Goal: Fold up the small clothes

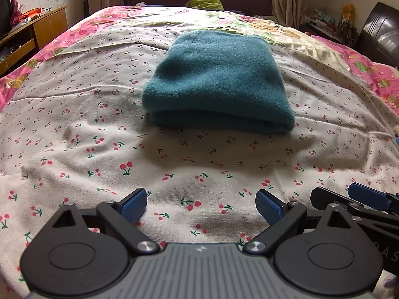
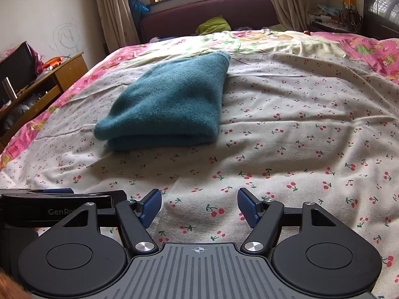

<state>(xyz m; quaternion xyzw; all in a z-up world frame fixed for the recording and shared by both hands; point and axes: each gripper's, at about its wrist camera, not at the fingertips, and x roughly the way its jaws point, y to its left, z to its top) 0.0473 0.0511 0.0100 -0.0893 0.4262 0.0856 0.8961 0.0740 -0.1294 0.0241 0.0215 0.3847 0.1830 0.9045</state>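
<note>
That teal garment (image 1: pixel 217 79) looks like fuzzy, matte knit wool. The bed sheet (image 1: pixel 99 129) is thin, soft printed cotton, a bit wrinkled. Both sets of tongs, left (image 1: pixel 201 205) and right (image 2: pixel 199 205), are matte black plastic with ribbed blue rubbery pads (image 2: pixel 149 206) and shiny metal rivets.

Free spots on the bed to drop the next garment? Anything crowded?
Bare cherry-print sheet lies right of the folded teal fleece garment, out to the pink floral quilt border. A second strip runs between the garment's near fold and the open left gripper and right gripper. Crowded: the wooden side desk and the headboard end with the green cloth.
</note>
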